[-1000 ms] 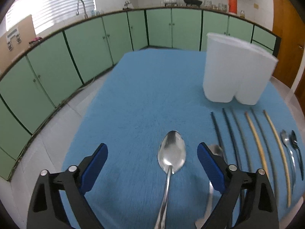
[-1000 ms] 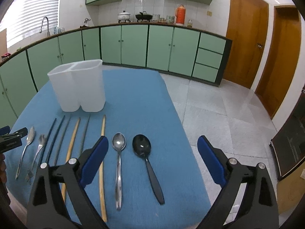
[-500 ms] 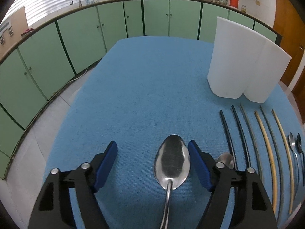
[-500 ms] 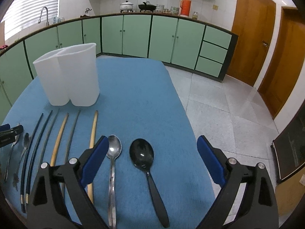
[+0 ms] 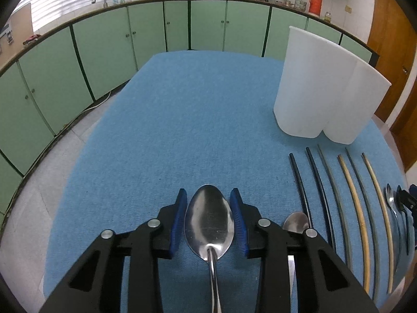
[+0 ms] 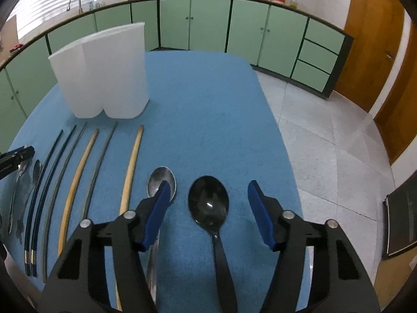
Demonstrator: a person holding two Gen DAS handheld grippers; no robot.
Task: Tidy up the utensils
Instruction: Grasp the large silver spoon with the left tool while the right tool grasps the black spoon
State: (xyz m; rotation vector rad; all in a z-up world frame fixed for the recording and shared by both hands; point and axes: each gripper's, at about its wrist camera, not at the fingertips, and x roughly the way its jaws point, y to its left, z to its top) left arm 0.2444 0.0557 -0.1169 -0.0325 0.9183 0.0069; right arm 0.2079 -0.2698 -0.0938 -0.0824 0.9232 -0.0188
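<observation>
A large steel spoon (image 5: 208,221) lies on the blue cloth, and my left gripper (image 5: 208,208) has its blue pads closed against both sides of the bowl. A black spoon (image 6: 208,200) lies between the open fingers of my right gripper (image 6: 208,200), which touch nothing. A second steel spoon (image 6: 161,178) lies just left of it, partly under the left finger (image 6: 156,214). Several chopsticks (image 6: 91,161), dark and wooden, lie in a row. A white two-compartment holder (image 6: 104,73) stands behind them; it also shows in the left wrist view (image 5: 325,88).
A small spoon (image 5: 295,220) lies by my left gripper's right finger. The blue-covered table (image 6: 208,104) ends on the right above a tiled floor (image 6: 325,143). Green cabinets (image 6: 208,23) line the back wall. Small cutlery (image 6: 24,172) lies at the far left.
My left gripper has moved forward and closed from wide open onto the steel spoon's bowl. My right gripper has lowered and moved forward around the black spoon, narrowing a little.
</observation>
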